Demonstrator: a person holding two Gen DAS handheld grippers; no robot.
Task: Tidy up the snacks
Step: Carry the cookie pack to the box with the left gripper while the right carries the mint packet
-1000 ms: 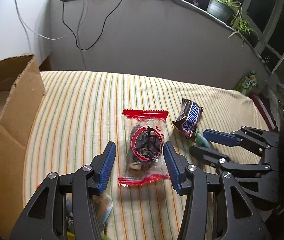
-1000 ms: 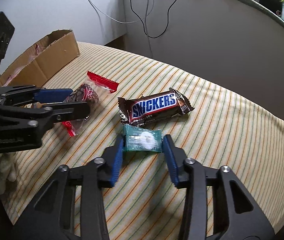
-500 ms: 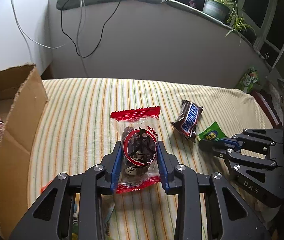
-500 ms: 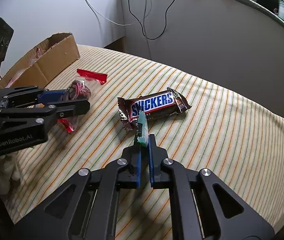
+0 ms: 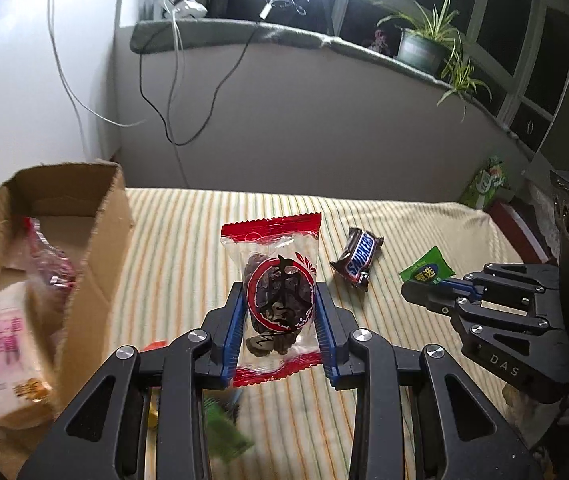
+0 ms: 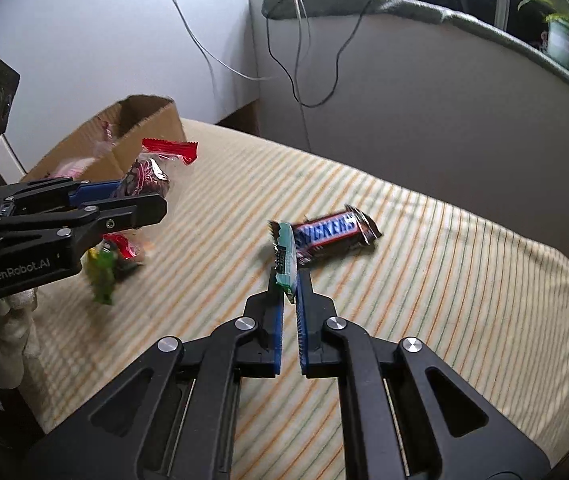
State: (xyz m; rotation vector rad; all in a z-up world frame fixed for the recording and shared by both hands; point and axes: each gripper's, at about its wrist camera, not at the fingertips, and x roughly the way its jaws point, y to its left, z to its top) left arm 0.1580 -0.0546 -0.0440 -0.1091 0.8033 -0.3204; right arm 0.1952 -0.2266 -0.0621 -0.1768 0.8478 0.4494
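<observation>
The left claw (image 5: 280, 328) grips a light, crinkly red-sealed snack packet (image 5: 278, 300) across its bulging middle. The right claw (image 6: 289, 284) pinches a thin green sachet (image 6: 285, 256) edge-on; both wrappers look slippery.

The right tongs (image 6: 289, 280) are closed on a thin green packet (image 6: 285, 255), which stands on its edge between the blue pads. Just behind it a Snickers bar (image 6: 330, 233) lies on the striped bench (image 6: 464, 300). At the left, the left tongs (image 6: 140, 196) grip a clear snack bag (image 6: 146, 174) with red ends. Behind them stands an open cardboard box (image 6: 152, 128). Under the left tongs there is a blurred green wrapper (image 6: 102, 276).
</observation>
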